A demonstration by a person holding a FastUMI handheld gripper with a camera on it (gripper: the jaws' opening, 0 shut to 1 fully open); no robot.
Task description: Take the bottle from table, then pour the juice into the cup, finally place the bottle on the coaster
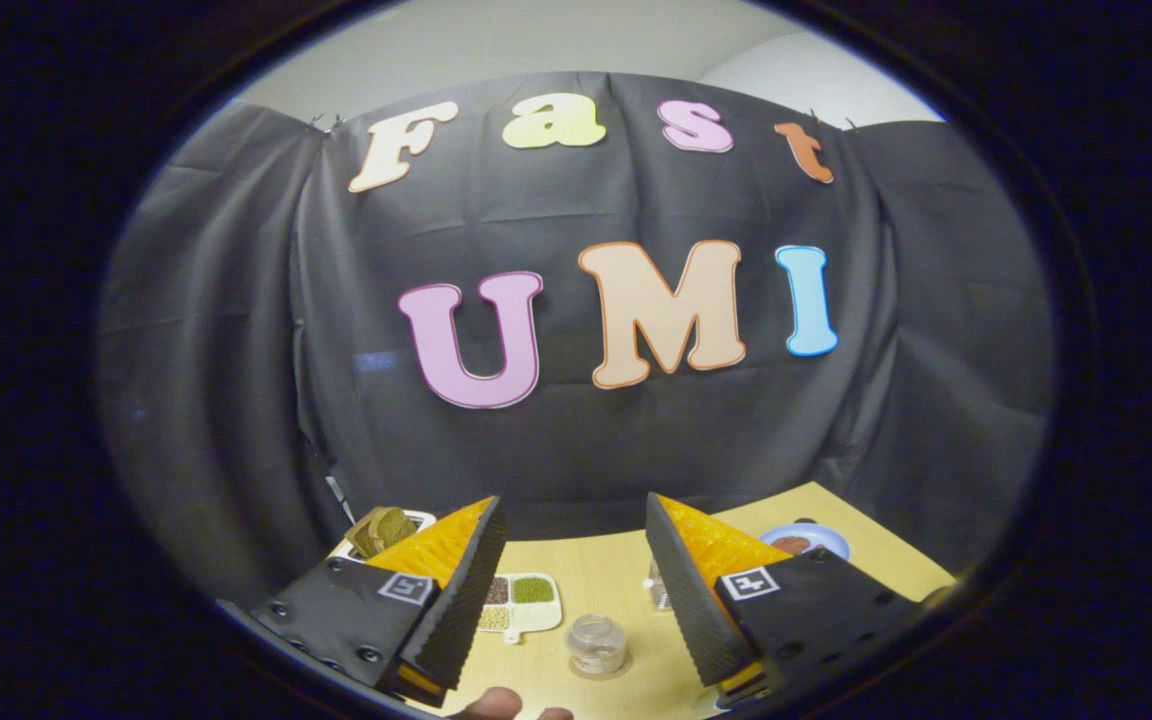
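Observation:
My gripper [574,505] is open and held high above a wooden table [601,575], with nothing between its fingers. Down on the table, in the gap between the fingers, stands a small clear cup [596,645]. A little beyond it, a clear bottle [657,588] stands upright, half hidden by the inner edge of the right finger [701,575]. Neither finger touches the cup or the bottle.
A white divided tray [524,603] with green and brown grains lies beside the left finger. A white dish with brown food [386,528] sits behind that finger. A pale round plate with a brown disc [804,541] lies beyond the right finger. A person's fingertips [496,706] show near the cup.

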